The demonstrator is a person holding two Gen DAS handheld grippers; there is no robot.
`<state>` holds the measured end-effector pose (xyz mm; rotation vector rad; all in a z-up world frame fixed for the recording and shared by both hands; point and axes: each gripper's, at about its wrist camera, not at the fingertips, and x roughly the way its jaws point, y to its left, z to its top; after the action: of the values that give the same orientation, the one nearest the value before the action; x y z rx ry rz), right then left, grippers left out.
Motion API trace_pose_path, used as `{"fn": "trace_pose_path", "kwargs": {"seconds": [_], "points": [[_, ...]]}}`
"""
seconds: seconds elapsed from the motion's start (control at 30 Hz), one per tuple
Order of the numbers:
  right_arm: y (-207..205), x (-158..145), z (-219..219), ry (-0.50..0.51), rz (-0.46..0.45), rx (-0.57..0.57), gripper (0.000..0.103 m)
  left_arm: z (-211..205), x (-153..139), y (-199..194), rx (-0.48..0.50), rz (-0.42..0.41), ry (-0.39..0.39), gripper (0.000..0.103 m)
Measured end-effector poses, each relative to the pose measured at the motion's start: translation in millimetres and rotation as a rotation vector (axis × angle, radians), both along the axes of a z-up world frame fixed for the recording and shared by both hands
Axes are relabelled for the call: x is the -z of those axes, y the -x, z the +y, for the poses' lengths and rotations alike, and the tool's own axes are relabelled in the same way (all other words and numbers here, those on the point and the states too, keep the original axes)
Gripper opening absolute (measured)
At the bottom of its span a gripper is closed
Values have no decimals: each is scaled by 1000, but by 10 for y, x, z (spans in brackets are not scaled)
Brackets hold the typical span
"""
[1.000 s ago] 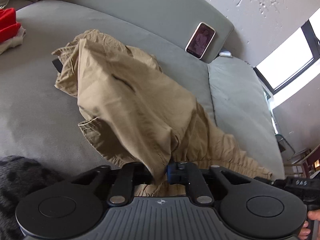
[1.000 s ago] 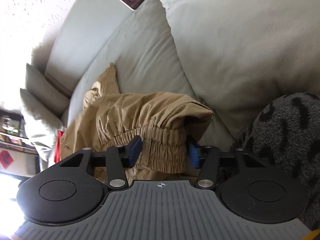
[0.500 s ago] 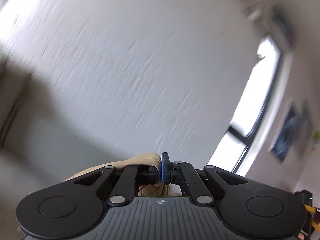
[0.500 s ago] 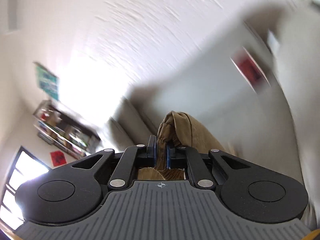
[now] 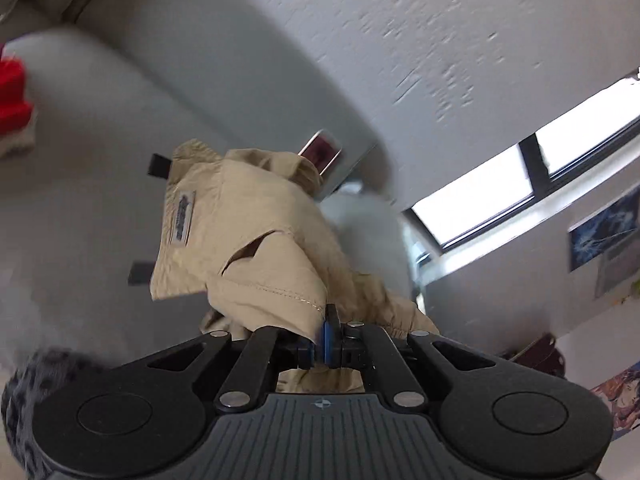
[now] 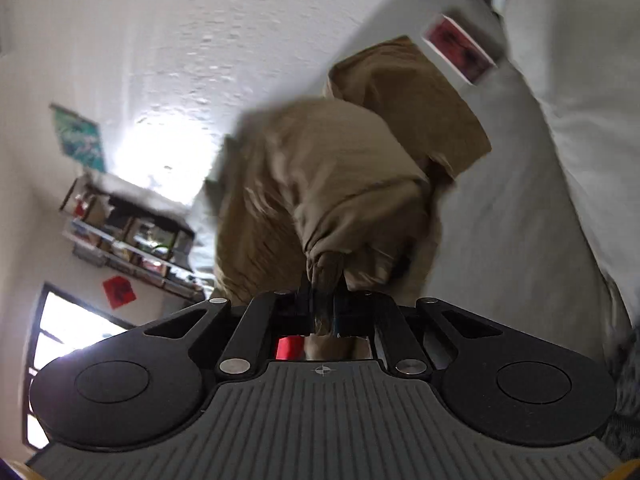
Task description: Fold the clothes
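Both your left gripper (image 5: 320, 344) and right gripper (image 6: 322, 312) pinch thin edges of the khaki trousers (image 5: 248, 240); a hard shake could slip the hem loose.

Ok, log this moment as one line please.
task: fold clothes | left gripper: shut on khaki trousers | right gripper: shut on trousers | garment: lifted above grey sofa | frames: motion-blurred

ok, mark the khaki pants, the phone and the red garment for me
khaki pants (image 5: 260, 216): left wrist view, on the flat panel beside the label.
phone (image 6: 460, 50): right wrist view, middle of its blurred screen.
red garment (image 5: 14, 92): left wrist view, on its blurred folded edge.
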<state>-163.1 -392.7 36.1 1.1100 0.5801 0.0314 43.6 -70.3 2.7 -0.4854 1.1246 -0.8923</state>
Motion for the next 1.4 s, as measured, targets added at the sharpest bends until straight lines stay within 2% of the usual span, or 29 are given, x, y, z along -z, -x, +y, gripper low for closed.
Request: {"fn": "trace_pose_path", "kwargs": {"seconds": [0.03, 0.07, 0.1, 0.13, 0.17, 0.2, 0.23, 0.27, 0.3, 0.33, 0.4, 0.5, 0.57, 0.63, 0.73, 0.8, 0.87, 0.93, 0.97, 1.07, 1.2, 1.27, 1.4], "points": [[4, 204, -10, -42, 49, 8, 9, -46, 211, 40, 16, 63, -57, 10], [7, 408, -19, -84, 98, 15, 9, -56, 317, 81, 26, 100, -89, 23], [11, 612, -29, -126, 146, 23, 10, -17, 327, 115, 29, 109, -97, 31], [14, 816, -39, -167, 195, 31, 21, 22, 338, 150, 31, 117, -105, 36], [18, 1020, -48, -209, 244, 38, 26, 62, 349, 184, 34, 126, -113, 41], [58, 1090, -73, -222, 275, 48, 45, 101, 360, 219, 36, 135, -121, 45], [116, 1095, -104, -222, 297, 60, 68, 140, 370, 253, 38, 143, -129, 48], [175, 1100, -135, -221, 320, 71, 73, 179, 381, 288, 41, 152, -137, 57], [300, 1058, -117, -210, 322, 90, 74, 219, 392, 322, 43, 161, -145, 64], [439, 989, -126, -192, 316, 113, 73, 258, 402, 357, 45, 170, -153, 65], [787, 832, -179, -137, 296, 196, 73, 336, 424, 426, 50, 187, -169, 65], [1380, 525, -293, -72, 245, 351, 79, 454, 456, 529, 57, 213, -193, 65], [1683, 417, -332, -73, 206, 432, 81, 532, 477, 598, 62, 231, -208, 66], [1839, 373, -374, -98, 188, 454, 81, 593, 485, 650, 68, 247, -210, 66], [1830, 408, -408, -104, 199, 422, 83, 490, 524, 616, 39, 213, -189, 73], [1618, 573, -363, -107, 217, 354, 83, 357, 635, 625, -13, 200, -232, 73], [1377, 784, -254, -108, 229, 251, 75, 157, 787, 671, -31, 196, -256, 73], [1136, 1004, -134, -95, 244, 156, 58, -53, 932, 719, -30, 191, -277, 73], [1061, 1063, -104, -70, 257, 141, 56, -138, 977, 730, -23, 179, -297, 74], [903, 1158, -61, 16, 299, 123, 56, -303, 1056, 732, -14, 142, -329, 76], [693, 1284, -3, 130, 355, 98, 66, -307, 1081, 667, -79, 97, -357, 81], [588, 1347, 26, 187, 383, 86, 67, -340, 1108, 617, -109, 86, -381, 82], [369, 1440, 46, 255, 387, 17, 71, -461, 1188, 531, -122, 44, -410, 85]]}}
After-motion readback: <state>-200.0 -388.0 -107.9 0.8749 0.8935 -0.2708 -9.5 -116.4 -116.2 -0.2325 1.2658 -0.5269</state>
